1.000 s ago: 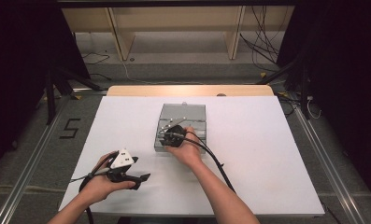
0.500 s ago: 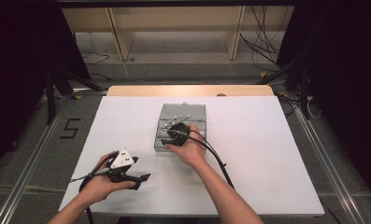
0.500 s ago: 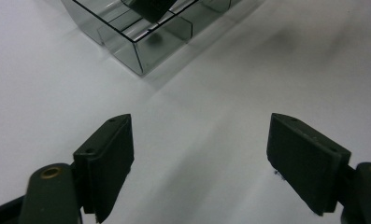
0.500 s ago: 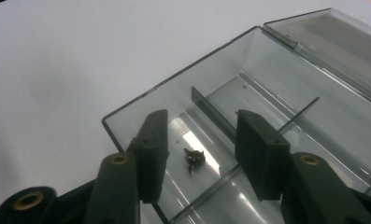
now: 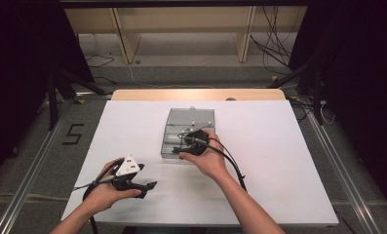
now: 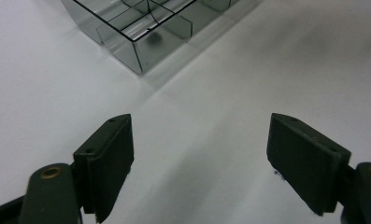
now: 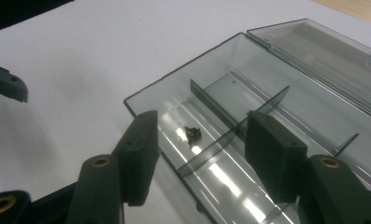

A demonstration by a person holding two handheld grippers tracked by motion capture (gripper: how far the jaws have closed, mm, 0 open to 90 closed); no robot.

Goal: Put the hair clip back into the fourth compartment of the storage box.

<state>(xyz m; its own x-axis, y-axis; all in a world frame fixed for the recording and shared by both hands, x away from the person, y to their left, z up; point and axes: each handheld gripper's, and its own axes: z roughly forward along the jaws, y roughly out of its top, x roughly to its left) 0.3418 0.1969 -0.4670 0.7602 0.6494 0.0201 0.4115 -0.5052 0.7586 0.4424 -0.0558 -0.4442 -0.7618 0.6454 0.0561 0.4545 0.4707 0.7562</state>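
Hovering over the near end of the clear compartment box [image 5: 190,132], the right hand-held gripper [image 7: 199,140] had its jaws spread, having just been opening, with nothing pinched between them. In the right gripper view a small dark object [image 7: 192,134], too small to identify, lay on the floor of the box's nearest compartment, framed between the two black jaws but lower than them and touching neither. Thin dividers [image 7: 220,109] crossed the box into several cells, and its hinged lid [image 7: 323,51] lay folded open on the far side.

In the high view the box sat at the middle of the white desk [image 5: 279,161], and the right hand [image 5: 208,158] held its hand-held gripper at the box's near edge, a black cable [image 5: 230,163] trailing back along the forearm. The left hand [image 5: 106,190] rested near the desk's front left part, well apart from the box, with the left hand-held gripper [image 5: 149,185] close to the desk surface, a grey three-cornered plate [image 5: 127,166] on top. In the left gripper view its jaws stood wide apart over bare desk, gripping nothing, and a corner of the box [image 6: 139,42] showed beyond them.
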